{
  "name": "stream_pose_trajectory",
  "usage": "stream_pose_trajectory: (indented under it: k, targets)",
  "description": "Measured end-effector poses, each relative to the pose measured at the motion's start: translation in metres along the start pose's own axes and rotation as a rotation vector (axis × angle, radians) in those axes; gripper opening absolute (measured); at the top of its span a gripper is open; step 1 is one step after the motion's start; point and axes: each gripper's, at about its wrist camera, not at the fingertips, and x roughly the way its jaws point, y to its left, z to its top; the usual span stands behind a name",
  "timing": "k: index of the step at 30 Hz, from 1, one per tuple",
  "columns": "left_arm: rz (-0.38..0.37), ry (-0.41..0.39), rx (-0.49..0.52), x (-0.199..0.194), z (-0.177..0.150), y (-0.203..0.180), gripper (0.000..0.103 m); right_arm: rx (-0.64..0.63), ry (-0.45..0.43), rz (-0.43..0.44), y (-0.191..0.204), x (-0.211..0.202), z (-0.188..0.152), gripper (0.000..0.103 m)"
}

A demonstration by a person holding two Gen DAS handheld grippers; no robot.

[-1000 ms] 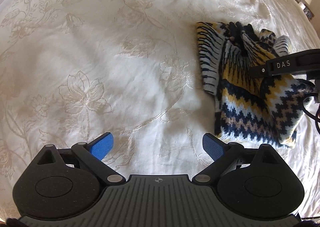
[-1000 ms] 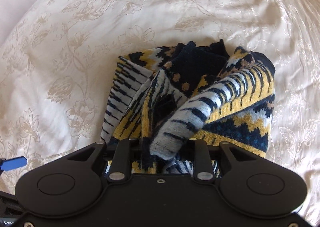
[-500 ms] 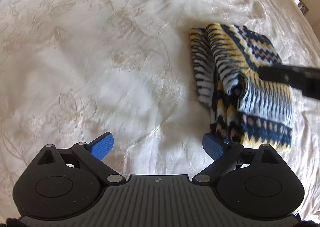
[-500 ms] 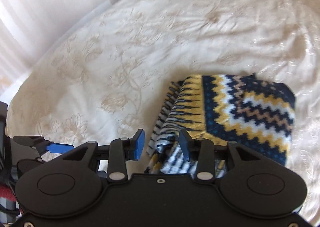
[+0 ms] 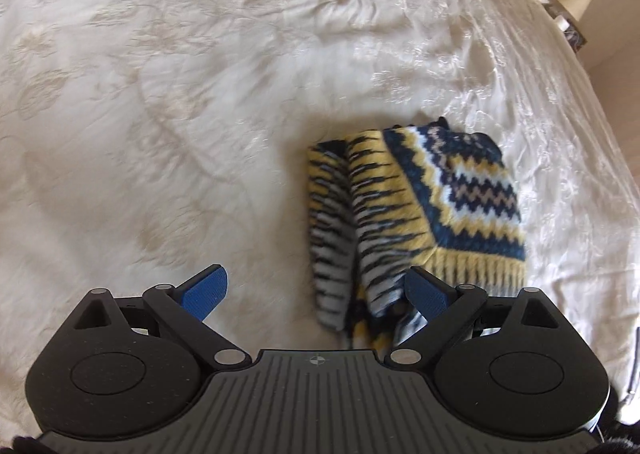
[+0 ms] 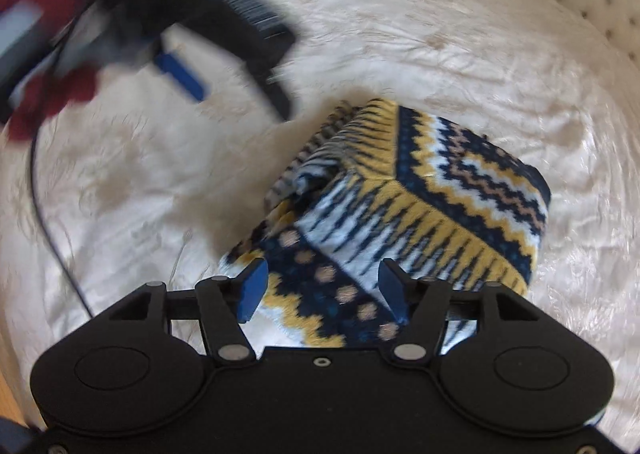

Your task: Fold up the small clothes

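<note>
On the left, the left hand-held gripper (image 5: pixel 316 296) is spread wide with nothing between its blue pads; its right pad sits just at the near edge of the striped sleeve, whether touching is hard to say through the motion blur. To its right the knitted sweater (image 5: pixel 420 206) lies on the cream bedspread (image 5: pixel 160 94) as a compact bundle, zigzag panel uppermost and two striped sleeve folds hanging off its left side.

Judging by the bundle, the main folds look done and the step in hand is tidying: those loose striped sleeves should be tucked in or squared against the body. To do that well, take the sleeve edge low, near the bedspread, lay it flat over the zigzag panel without dragging the stack, and press lightly so the soft knit does not spring back.

On the right, the right hand-held gripper (image 6: pixel 322 290) is likewise open, moderately wide, and holds nothing; it hovers above the sweater's (image 6: pixel 420 194) dotted near fold, the pads straddling the cloth without pinching it.
</note>
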Motion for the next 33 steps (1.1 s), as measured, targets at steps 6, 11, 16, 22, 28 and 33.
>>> stream_pose_trajectory:
  k: [6, 11, 16, 22, 28, 33]
  targets:
    - [-0.076, 0.060, -0.030, 0.023, 0.014, -0.017, 0.096, -0.204, 0.025, -0.055, 0.038, 0.021, -0.006, 0.062]
    - [-0.124, 0.092, -0.043, 0.028, 0.017, -0.024, 0.096, -0.114, 0.003, -0.082, 0.021, 0.013, 0.002, 0.012]
    - [-0.178, 0.143, -0.096, 0.039, 0.017, -0.024, 0.096, 0.048, -0.084, -0.118, -0.009, -0.017, 0.011, 0.012]
    - [-0.263, 0.164, -0.165, 0.054, 0.021, -0.026, 0.073, 0.099, -0.100, -0.104, -0.015, -0.026, 0.010, 0.012]
    - [-0.251, 0.158, -0.178, 0.072, 0.023, -0.031, 0.031, 0.091, -0.091, -0.077, -0.007, -0.023, 0.007, 0.012]
    - [-0.239, 0.067, -0.096, 0.048, 0.021, -0.035, 0.017, 0.090, -0.095, -0.069, -0.004, -0.028, 0.006, 0.012]
